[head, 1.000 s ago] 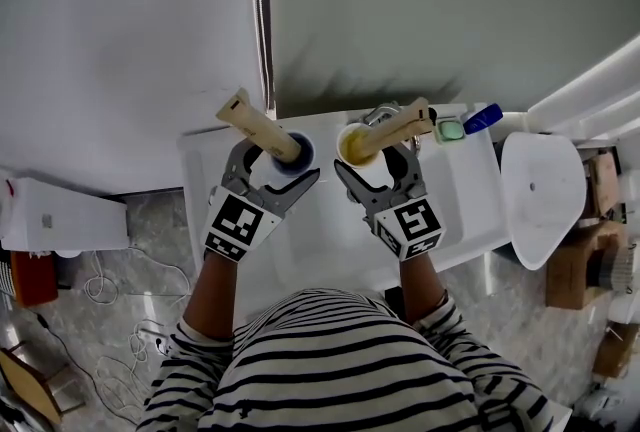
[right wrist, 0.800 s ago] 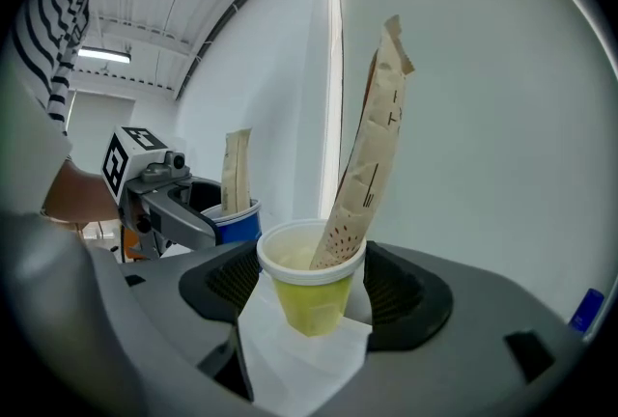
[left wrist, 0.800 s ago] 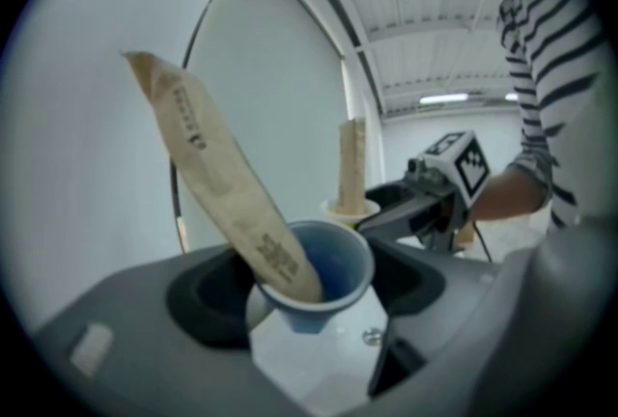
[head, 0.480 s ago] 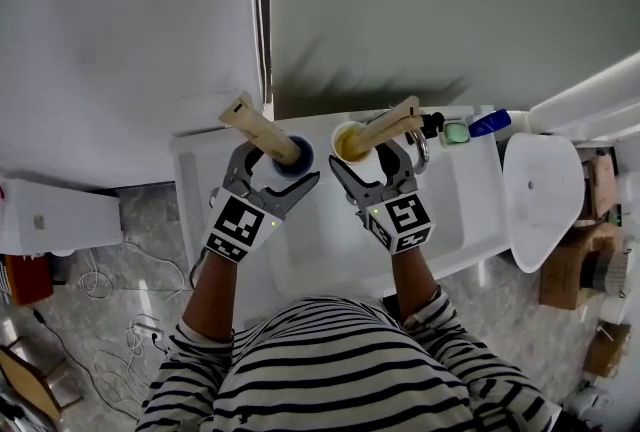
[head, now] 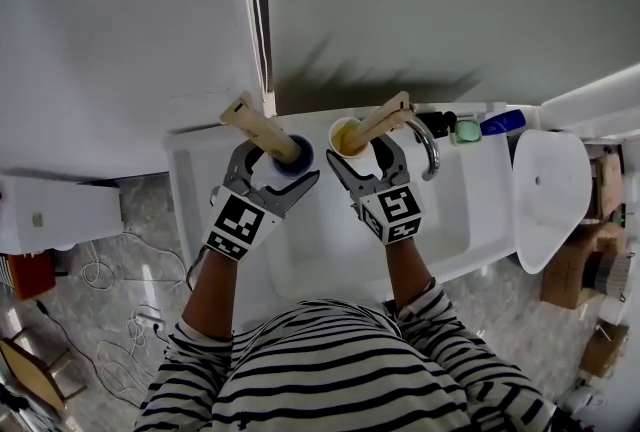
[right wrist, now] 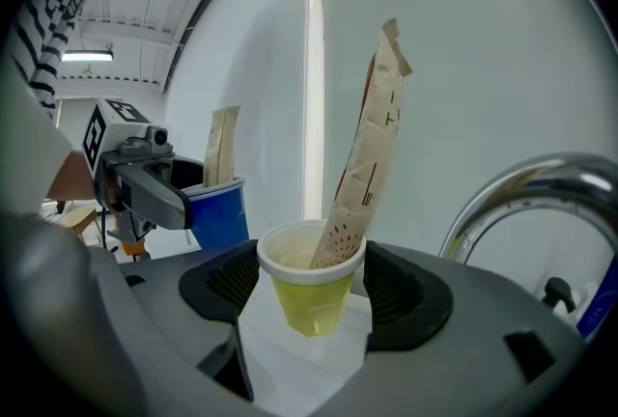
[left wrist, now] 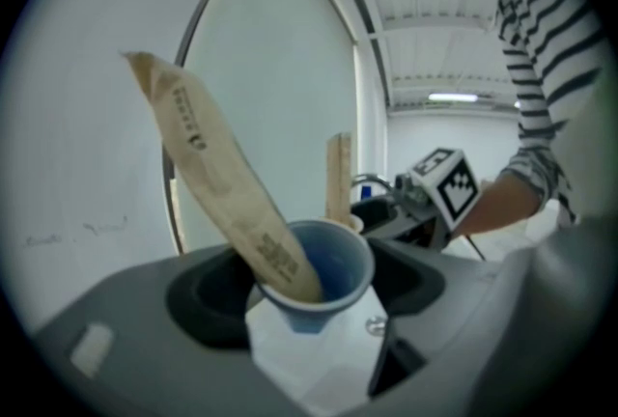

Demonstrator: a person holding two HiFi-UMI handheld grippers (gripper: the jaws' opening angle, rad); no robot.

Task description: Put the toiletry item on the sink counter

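My left gripper [head: 283,163] is shut on a blue cup [head: 297,152] with a tan paper-wrapped stick [head: 255,125] leaning out to the left. In the left gripper view the blue cup [left wrist: 323,275] sits between the jaws, its paper packet [left wrist: 217,183] tilted left. My right gripper [head: 357,158] is shut on a yellow cup [head: 348,137] that holds a second paper packet [head: 380,120]. The right gripper view shows that yellow cup [right wrist: 309,285] and packet [right wrist: 367,164] upright between the jaws. Both cups hang over the back of the white sink counter [head: 190,180].
A chrome faucet [head: 428,145] curves just right of the right gripper, over the basin [head: 330,230]. A green item [head: 465,131] and a blue bottle [head: 502,123] stand at the counter's back right. A white toilet lid [head: 548,195] lies further right. A wall rises behind.
Both grippers have sunk toward the counter with their cups. The right one has shifted a little left, so the faucet now shows to its right.
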